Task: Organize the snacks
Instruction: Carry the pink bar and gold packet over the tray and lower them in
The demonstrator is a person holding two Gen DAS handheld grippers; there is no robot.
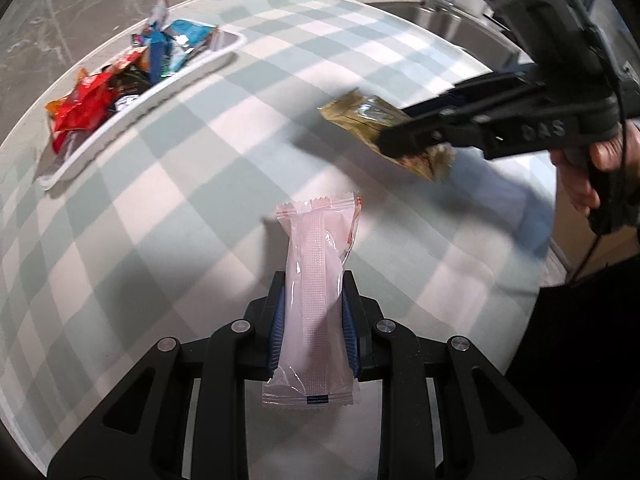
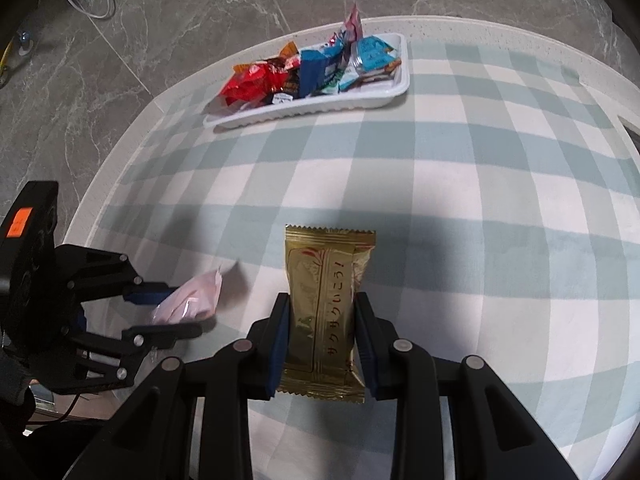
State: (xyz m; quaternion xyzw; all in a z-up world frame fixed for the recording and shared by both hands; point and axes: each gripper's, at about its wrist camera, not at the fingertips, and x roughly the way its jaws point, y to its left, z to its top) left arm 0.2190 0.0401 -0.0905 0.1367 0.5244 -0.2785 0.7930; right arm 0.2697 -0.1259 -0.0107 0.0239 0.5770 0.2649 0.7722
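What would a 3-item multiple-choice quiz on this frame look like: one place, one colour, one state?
1. Where is the white tray?
A. far edge of the checked cloth
B. on the floor
C. under the right gripper

2. What colour is the packet in the right gripper?
A. red
B. gold
C. blue

3. What is the left gripper doing?
A. open, empty
B. shut on the pink packet
C. resting in the tray

Answers: 1 A, tray sits far across the cloth; 2 B, gold packet between the fingers; 3 B, both pads press the pink wrapper.
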